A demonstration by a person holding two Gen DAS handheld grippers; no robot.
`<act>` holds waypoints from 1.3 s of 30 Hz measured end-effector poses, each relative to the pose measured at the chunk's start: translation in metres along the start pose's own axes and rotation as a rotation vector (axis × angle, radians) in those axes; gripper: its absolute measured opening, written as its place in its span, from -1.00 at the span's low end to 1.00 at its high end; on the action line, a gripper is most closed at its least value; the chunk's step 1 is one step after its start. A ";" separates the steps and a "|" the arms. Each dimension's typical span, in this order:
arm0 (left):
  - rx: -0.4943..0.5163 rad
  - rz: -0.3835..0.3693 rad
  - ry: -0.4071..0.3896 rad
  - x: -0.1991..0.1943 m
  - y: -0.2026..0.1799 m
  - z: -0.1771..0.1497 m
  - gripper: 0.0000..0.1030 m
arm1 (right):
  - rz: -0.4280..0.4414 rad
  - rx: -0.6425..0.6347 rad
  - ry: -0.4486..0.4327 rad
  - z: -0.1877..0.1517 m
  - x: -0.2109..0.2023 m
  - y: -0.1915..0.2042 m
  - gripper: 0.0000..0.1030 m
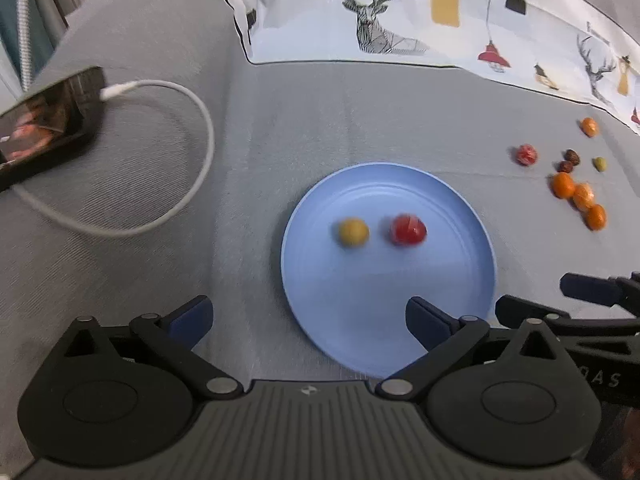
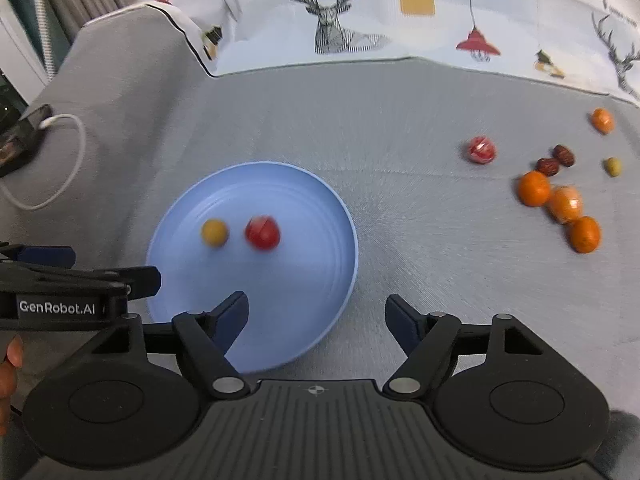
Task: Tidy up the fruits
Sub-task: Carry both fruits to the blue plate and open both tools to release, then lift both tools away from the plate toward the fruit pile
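A blue plate (image 1: 320, 280) (image 2: 320, 280) lies on the grey sofa seat and holds a yellow fruit (image 1: 353, 232) (image 2: 215, 233) and a red fruit (image 1: 408, 229) (image 2: 262, 233). To its right lie loose fruits: a red one (image 1: 525, 154) (image 2: 481, 149), three oranges in a row (image 1: 564, 186) (image 2: 534, 188), a far orange (image 2: 602, 120), two brown dates (image 2: 556, 160) and a small green fruit (image 2: 613, 166). My left gripper (image 1: 308, 324) is open and empty at the plate's near left edge. My right gripper (image 2: 316, 320) is open and empty at the plate's near right edge.
A phone (image 1: 48, 120) with a white charging cable (image 1: 192, 120) rests on the sofa at the left. A deer-print cushion (image 1: 380, 8) lines the back. The sofa armrest (image 1: 140, 20) rises at the far left.
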State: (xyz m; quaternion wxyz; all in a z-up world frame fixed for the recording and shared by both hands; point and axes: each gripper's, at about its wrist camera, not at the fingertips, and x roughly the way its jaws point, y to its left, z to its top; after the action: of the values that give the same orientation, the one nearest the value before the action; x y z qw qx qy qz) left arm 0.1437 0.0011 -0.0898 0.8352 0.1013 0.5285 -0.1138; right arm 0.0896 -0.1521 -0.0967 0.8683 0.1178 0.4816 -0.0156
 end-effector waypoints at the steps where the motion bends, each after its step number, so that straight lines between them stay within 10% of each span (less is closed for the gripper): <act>1: 0.001 0.000 -0.006 -0.007 0.000 -0.004 0.99 | 0.001 -0.003 -0.009 -0.003 -0.008 0.002 0.56; 19: -0.017 0.005 -0.105 -0.103 -0.012 -0.088 0.99 | 0.025 -0.001 -0.131 -0.076 -0.122 0.021 0.84; 39: 0.023 0.060 -0.150 -0.143 -0.039 -0.121 0.99 | 0.052 0.088 -0.185 -0.118 -0.161 0.010 0.97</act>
State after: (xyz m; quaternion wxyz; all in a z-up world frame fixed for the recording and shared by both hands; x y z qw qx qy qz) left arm -0.0309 0.0109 -0.0134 0.8743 0.1179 0.4598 -0.1018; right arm -0.0932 -0.1304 -0.0195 0.9032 0.1662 0.3950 -0.0250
